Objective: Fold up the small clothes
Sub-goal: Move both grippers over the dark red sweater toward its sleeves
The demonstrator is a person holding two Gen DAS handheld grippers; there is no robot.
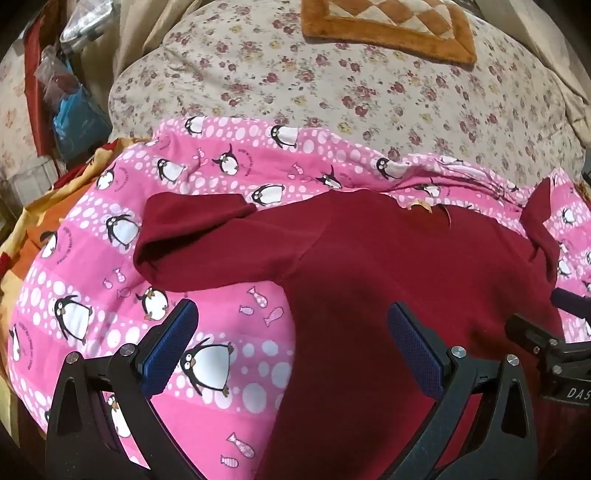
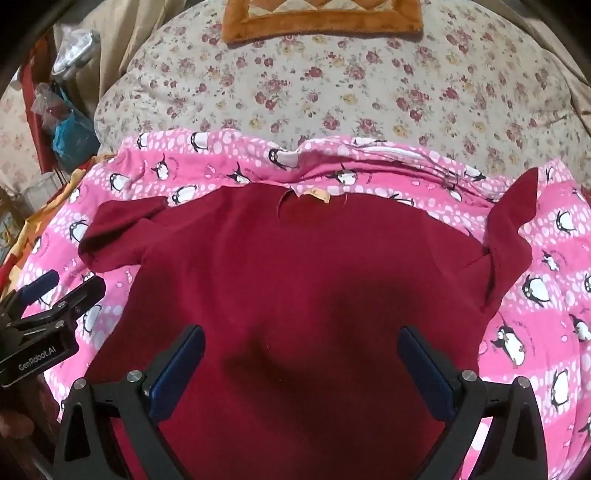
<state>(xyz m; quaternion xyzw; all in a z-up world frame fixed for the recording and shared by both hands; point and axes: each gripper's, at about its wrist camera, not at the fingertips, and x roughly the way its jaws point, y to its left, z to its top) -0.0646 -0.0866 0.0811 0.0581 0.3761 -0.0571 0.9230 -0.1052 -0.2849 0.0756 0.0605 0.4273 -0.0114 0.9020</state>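
A small dark red shirt (image 1: 388,266) lies spread flat on a pink penguin-print blanket (image 1: 110,229), neck and tan label (image 2: 314,195) at the far side. Its left sleeve (image 1: 192,236) lies out flat; its right sleeve (image 2: 513,221) is rumpled and sticks up. My left gripper (image 1: 291,314) is open and empty, above the shirt's left edge. My right gripper (image 2: 301,339) is open and empty, above the shirt's body (image 2: 295,277). Each gripper shows at the edge of the other's view: the right one (image 1: 546,325), the left one (image 2: 55,295).
The pink blanket (image 2: 535,295) lies on a floral bedcover (image 1: 332,81). An orange checked cushion (image 1: 388,26) sits at the far side. Bags and clutter (image 1: 70,99) stand at the far left. A yellow-orange cloth (image 1: 33,221) lies by the blanket's left edge.
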